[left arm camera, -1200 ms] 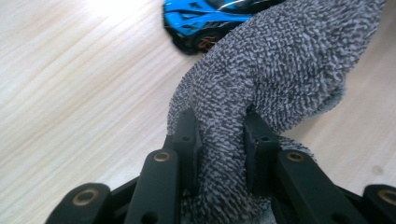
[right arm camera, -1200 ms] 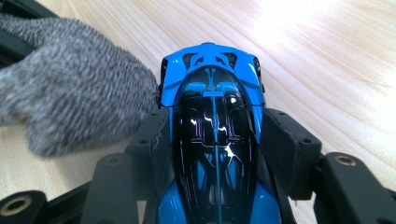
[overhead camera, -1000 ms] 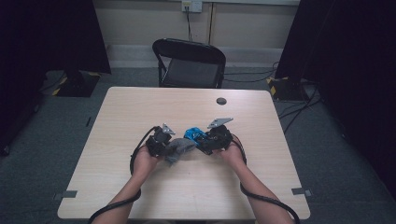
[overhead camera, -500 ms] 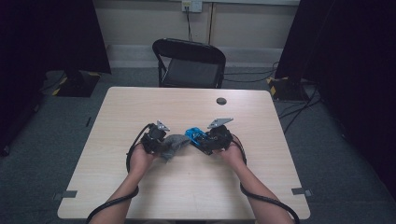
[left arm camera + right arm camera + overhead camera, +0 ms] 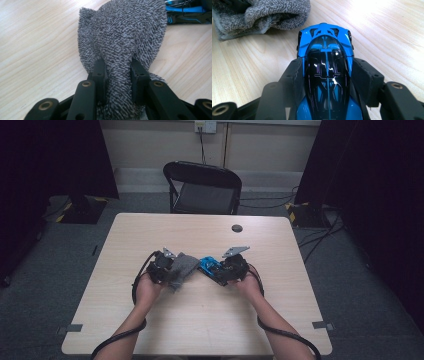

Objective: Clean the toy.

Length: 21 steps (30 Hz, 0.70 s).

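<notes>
A grey terry cloth (image 5: 125, 37) is bunched between the jaws of my left gripper (image 5: 118, 71), which is shut on it; the cloth hangs down to the wooden table (image 5: 200, 320). In the high view this cloth (image 5: 183, 266) sits just right of the left gripper (image 5: 170, 269). My right gripper (image 5: 325, 75) is shut on a blue and black toy car (image 5: 325, 62), clamped by its sides with its nose pointing toward the cloth (image 5: 259, 15). From above, the car (image 5: 210, 267) lies left of the right gripper (image 5: 218, 271), a short gap from the cloth.
A small dark round object (image 5: 237, 228) lies on the table toward its far edge. A black folding chair (image 5: 202, 187) stands beyond the table. Cables trail from both grippers back along the forearms to the near edge.
The left gripper with the cloth has pulled a little to the left, away from the car. The right gripper and car have hardly moved.
</notes>
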{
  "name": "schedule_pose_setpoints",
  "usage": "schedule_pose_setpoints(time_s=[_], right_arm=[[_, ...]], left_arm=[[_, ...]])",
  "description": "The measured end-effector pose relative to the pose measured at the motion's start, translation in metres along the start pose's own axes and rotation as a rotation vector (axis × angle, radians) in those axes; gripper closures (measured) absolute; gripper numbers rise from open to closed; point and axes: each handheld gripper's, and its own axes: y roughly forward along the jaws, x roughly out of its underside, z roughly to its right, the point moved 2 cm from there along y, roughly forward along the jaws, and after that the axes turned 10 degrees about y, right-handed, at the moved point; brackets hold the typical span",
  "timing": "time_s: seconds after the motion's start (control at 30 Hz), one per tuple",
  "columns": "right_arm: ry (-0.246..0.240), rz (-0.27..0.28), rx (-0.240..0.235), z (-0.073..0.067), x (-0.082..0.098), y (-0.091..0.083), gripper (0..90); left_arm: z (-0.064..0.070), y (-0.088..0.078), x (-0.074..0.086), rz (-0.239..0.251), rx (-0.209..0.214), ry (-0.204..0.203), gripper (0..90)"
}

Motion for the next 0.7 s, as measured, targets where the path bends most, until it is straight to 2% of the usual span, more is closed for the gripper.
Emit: schedule_pose_setpoints(time_s=[0.23, 0.4, 0.57, 0.7], right_arm=[[-0.002, -0.001, 0.001, 0.000, 0.000, 0.000, 43.8], [-0.002, -0.008, 0.002, 0.000, -0.001, 0.000, 43.9], [-0.001, -0.009, 0.002, 0.000, -0.001, 0.000, 43.8], [-0.002, -0.011, 0.002, 0.000, -0.002, 0.000, 43.8]], left_arm=[[0.005, -0.009, 0.000, 0.025, 0.023, 0.009, 70.4], [0.012, -0.012, 0.001, 0.029, 0.036, 0.037, 70.4], [0.024, -0.013, 0.001, 0.040, 0.070, 0.058, 70.4], [0.037, -0.012, 0.000, 0.043, 0.100, 0.093, 70.4]])
